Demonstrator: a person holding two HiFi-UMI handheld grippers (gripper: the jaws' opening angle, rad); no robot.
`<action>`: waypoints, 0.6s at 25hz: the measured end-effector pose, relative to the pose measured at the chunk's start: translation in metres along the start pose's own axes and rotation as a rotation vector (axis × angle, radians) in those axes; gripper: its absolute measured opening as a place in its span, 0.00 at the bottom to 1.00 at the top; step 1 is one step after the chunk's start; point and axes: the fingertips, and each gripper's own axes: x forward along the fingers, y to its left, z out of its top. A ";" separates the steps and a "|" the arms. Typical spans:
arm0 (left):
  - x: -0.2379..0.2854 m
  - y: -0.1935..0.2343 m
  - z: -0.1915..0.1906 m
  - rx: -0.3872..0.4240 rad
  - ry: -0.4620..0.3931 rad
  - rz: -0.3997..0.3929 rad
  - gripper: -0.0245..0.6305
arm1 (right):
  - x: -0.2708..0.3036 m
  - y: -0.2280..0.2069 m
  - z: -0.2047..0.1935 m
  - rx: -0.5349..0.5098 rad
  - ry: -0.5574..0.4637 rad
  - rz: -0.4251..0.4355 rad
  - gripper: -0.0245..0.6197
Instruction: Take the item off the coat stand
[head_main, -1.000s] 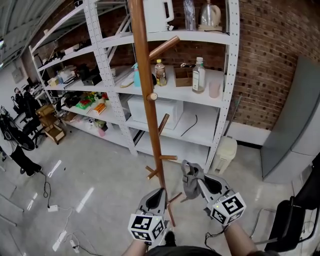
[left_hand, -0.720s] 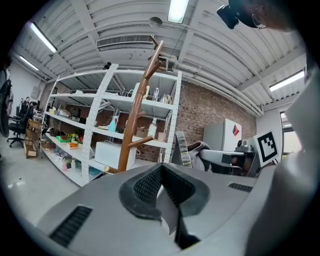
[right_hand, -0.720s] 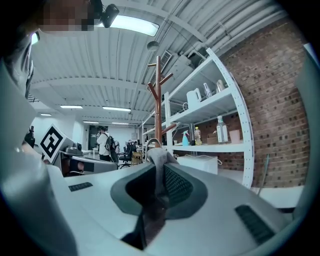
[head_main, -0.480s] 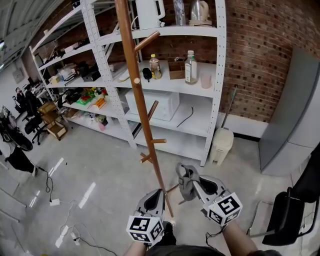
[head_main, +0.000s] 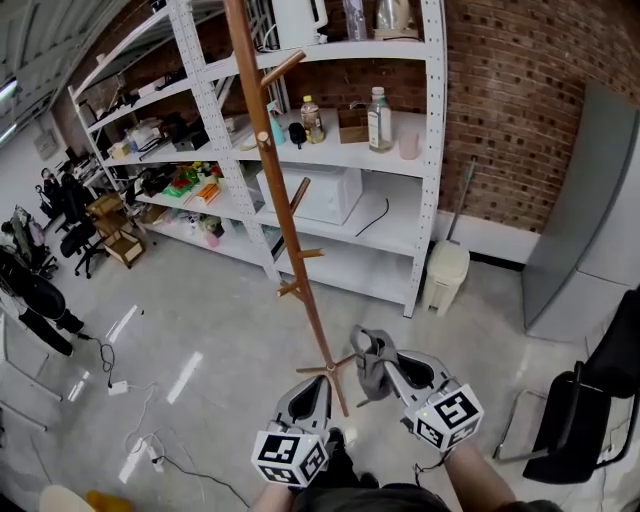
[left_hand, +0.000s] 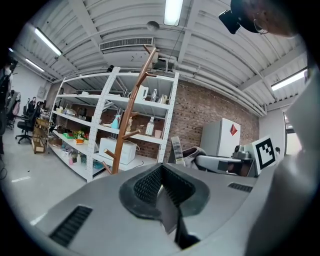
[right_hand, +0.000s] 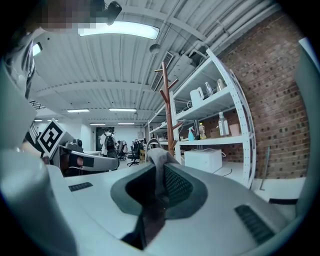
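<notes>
A grey fabric item (head_main: 368, 375) hangs off the tips of the right gripper (head_main: 393, 362), low in the head view. It is clear of the coat stand (head_main: 283, 215), just to the right of the stand's foot. In the right gripper view the jaws are clamped on a fold of the cloth, which rises between the pads, while a thin loop arches above it.

We judge the item to be light and soft. It droops and bunches, so it will sag and swing rather than keep its shape. It looks neither fragile nor slippery, since the ribbed pads bite well into cloth. The best place to hold it is a thick gathered fold near the top, as it is held here, or the loop.

The left gripper (head_main: 318, 385) sits beside the stand's foot. Its jaws are closed together with nothing between them.

The wooden stand leans up through the picture, and the pegs we can see are bare. Behind it stand a white shelving rack (head_main: 432, 160) with bottles and boxes, a brick wall (head_main: 520, 120) and a glossy floor (head_main: 200, 330).
</notes>
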 end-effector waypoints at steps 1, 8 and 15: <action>-0.004 -0.004 -0.001 0.003 0.002 0.000 0.05 | -0.004 0.002 -0.002 0.002 0.000 0.001 0.10; -0.010 -0.022 -0.011 0.024 0.033 -0.026 0.05 | -0.027 0.002 -0.013 0.038 -0.002 -0.030 0.10; -0.019 -0.029 -0.026 0.010 0.054 -0.061 0.05 | -0.043 0.006 -0.023 0.036 0.011 -0.079 0.10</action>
